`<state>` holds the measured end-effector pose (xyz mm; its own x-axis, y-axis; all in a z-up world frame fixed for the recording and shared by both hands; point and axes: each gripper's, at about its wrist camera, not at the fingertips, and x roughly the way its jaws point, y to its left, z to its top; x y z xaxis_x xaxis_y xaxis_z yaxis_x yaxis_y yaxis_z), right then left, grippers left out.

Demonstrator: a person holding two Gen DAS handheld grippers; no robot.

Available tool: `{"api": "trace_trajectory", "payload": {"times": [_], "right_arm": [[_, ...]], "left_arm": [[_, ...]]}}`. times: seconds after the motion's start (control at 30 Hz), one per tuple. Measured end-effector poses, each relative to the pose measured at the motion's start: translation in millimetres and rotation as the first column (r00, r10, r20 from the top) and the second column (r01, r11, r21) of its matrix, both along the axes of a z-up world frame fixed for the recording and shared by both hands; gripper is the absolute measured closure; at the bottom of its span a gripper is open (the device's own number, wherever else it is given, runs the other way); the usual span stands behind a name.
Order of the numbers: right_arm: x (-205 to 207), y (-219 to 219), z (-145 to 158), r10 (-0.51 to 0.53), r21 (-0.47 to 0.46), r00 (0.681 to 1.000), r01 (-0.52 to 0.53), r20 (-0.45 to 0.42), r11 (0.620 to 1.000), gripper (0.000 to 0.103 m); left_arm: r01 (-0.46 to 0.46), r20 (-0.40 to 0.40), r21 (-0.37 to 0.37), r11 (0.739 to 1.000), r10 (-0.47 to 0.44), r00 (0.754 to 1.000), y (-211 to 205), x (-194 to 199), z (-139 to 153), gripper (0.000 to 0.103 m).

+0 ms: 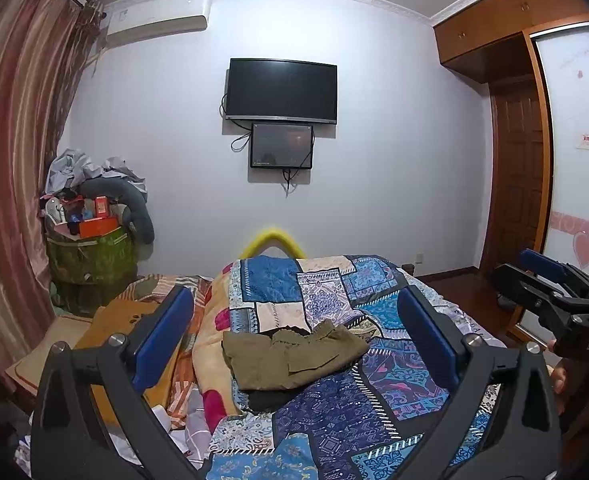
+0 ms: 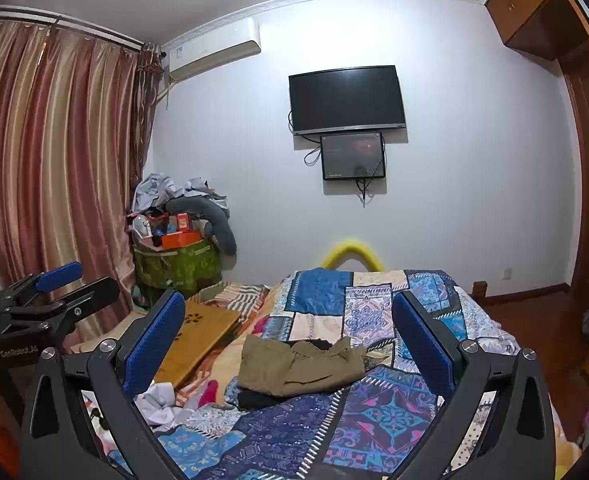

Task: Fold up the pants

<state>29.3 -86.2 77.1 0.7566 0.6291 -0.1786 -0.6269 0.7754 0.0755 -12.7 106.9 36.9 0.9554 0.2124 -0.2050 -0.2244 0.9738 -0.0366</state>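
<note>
The olive pants [image 1: 294,356] lie in a folded bundle on the patchwork quilt [image 1: 354,408], on top of a dark garment [image 1: 266,398]. My left gripper [image 1: 294,294] is open, its blue pads wide apart on either side of the bundle, short of it and holding nothing. In the right wrist view the same pants [image 2: 302,368] lie ahead between the spread fingers of my right gripper [image 2: 287,297], which is open and empty too. Each gripper shows at the edge of the other's view: the right gripper [image 1: 518,270] and the left gripper [image 2: 86,278].
A wooden board [image 2: 198,332] lies on the bed left of the quilt, with crumpled white cloth [image 2: 158,400] nearer me. A green hamper [image 2: 178,264] piled with boxes and clothes stands by the curtain [image 2: 54,160]. A yellow foam arch [image 2: 350,252] marks the bed's far end. A television [image 2: 346,98] hangs on the wall.
</note>
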Motion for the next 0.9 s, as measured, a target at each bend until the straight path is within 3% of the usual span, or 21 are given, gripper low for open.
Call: {"api": "trace_trajectory", "payload": {"times": [0.9], "right_arm": [[0.3, -2.1, -1.2, -0.003, 0.001, 1.000, 0.003, -0.012, 1.000, 0.000]], "left_arm": [[0.026, -0.012, -0.009, 1.000, -0.026, 1.000, 4.9, 6.7, -2.6, 0.000]]}}
